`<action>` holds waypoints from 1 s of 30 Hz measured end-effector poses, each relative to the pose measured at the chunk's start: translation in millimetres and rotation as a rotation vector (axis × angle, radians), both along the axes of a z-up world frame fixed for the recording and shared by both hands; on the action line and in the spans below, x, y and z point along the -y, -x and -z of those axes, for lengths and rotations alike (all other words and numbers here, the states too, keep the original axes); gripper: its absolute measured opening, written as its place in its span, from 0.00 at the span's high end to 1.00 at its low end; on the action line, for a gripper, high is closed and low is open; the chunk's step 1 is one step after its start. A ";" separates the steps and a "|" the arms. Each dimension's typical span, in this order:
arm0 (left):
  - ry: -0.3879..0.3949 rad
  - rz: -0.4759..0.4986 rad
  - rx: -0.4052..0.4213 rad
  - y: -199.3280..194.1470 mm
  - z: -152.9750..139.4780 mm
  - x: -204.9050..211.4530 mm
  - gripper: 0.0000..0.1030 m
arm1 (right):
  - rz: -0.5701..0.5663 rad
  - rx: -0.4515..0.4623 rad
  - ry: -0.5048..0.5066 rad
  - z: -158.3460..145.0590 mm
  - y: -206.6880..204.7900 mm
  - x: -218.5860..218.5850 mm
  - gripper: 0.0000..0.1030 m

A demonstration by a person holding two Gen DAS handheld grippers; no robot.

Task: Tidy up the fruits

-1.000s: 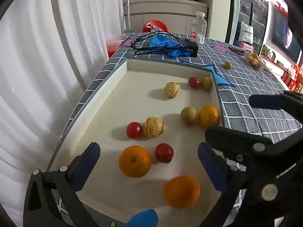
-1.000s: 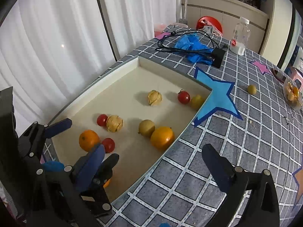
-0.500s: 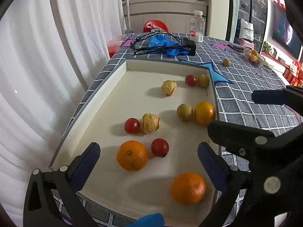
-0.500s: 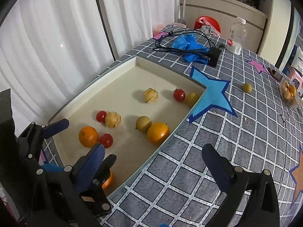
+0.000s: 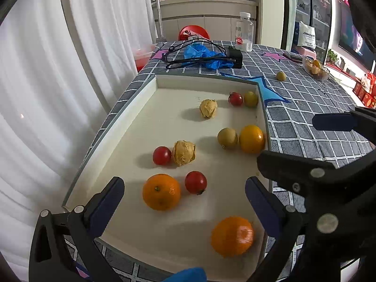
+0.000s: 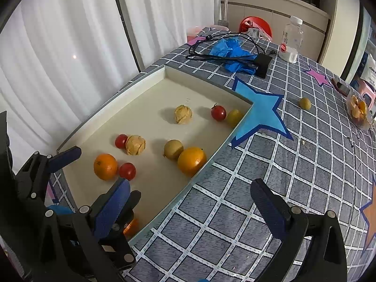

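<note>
Hovering w/ both grippers spread, empty: left gripper [image 5: 184, 193] is framing the near orange [image 5: 161, 195] in the tray [image 5: 131, 108], right gripper [image 6: 190, 202] idling over tablecloth [image 6: 293, 164].

White bag [image 5: 308, 37]: partly legible dark lettering; bottle [image 5: 244, 33] label unreadable.

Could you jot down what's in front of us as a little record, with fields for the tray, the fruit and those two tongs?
tray: white tray on checked tablecloth
oranges in tray: three
red tomatoes in tray: three
husked fruits in tray: two
yellow-green fruits in tray: two
loose fruit: one yellow-green fruit on the cloth
left tongs: open, empty, over tray
right tongs: open, empty, over tray edge
</note>
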State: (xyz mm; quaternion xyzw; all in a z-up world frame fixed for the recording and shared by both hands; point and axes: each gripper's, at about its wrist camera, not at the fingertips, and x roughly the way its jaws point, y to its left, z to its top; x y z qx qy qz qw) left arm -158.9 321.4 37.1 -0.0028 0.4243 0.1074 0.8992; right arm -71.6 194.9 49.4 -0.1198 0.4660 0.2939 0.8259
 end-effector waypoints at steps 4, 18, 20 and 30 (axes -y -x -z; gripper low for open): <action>-0.002 -0.003 -0.003 -0.7 0.5 0.1 0.00 | 0.000 -0.001 0.001 0.1 -0.1 0.0 0.00; -0.005 -0.002 -0.012 -2.0 4.4 -0.2 0.00 | -0.004 -0.004 0.018 5.4 -2.9 -1.7 0.00; -0.005 -0.002 -0.013 -2.4 4.8 -0.3 0.00 | -0.005 -0.004 0.019 5.9 -3.3 -2.4 0.00; -0.004 -0.002 -0.017 -3.4 6.4 -1.0 0.00 | -0.006 -0.012 0.019 8.3 -3.5 -2.1 0.00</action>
